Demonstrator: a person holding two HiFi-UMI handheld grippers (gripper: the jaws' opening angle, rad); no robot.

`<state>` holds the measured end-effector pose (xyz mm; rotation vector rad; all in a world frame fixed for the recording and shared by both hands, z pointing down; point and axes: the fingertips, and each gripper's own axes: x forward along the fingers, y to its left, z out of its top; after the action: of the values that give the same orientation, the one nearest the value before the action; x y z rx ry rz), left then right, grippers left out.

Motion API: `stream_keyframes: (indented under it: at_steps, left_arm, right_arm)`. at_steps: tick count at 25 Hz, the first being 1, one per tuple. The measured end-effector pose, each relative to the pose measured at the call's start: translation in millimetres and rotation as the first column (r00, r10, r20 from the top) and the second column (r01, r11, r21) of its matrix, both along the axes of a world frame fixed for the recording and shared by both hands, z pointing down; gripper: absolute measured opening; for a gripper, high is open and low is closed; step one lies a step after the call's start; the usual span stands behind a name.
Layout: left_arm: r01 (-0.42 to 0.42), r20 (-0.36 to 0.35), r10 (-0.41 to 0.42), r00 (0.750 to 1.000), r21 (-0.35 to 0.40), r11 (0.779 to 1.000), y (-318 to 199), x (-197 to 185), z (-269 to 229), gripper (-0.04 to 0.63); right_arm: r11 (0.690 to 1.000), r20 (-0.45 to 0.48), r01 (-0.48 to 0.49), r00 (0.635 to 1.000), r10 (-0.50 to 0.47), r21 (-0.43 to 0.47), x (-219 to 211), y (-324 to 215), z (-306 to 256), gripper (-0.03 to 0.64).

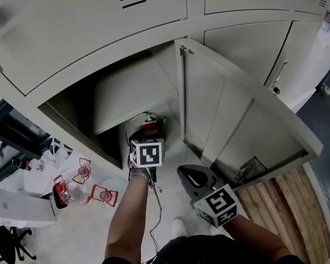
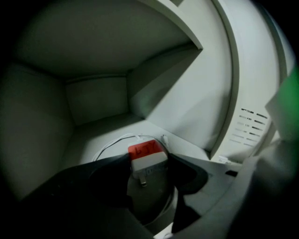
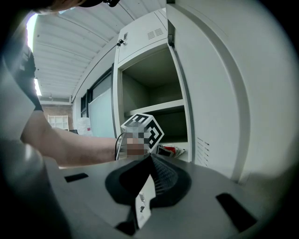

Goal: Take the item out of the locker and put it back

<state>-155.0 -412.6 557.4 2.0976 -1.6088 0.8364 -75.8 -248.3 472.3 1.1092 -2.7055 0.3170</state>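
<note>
Reaching into the open locker (image 2: 98,100), the left tool (image 2: 149,162) clamps the red-and-white charger (image 2: 146,157) by its sides; the right tool (image 3: 150,158) hangs outside, jaws together.

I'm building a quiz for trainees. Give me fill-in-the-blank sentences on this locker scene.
1. The left gripper has between its jaws a charger whose top is ___.
2. The right gripper, outside the locker, has its jaws ___.
3. The locker door stands ___.
Missing words: red; shut; open.
</note>
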Motion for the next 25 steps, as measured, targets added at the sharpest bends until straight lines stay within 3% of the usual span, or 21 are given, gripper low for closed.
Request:
stream_keyframes:
  at_steps: [10, 20, 25]
  left_arm:
    - [-0.109, 0.019, 0.109, 0.994, 0.050, 0.993, 8.3, 5.0, -2.6, 0.252]
    - [-0.048, 0.013, 0.048, 0.999, 0.037, 0.998, 3.2, 2.0, 0.0, 0.275]
    - [-0.031, 0.023, 0.031, 0.999, -0.015, 0.999, 7.4, 0.7, 3.7, 0.273]
  right_arm:
    - [1.000, 0.010, 0.019, 1.000, -0.019, -0.009, -5.3, 0.6, 1.5, 0.000]
    - [1.000, 0.016, 0.018, 1.000, -0.018, -0.015, -4.6, -1.6, 2.6, 0.000]
    - [1.000, 0.023, 0.014, 1.000, -0.014, -0.022, -2.2, -1.0, 3.5, 0.000]
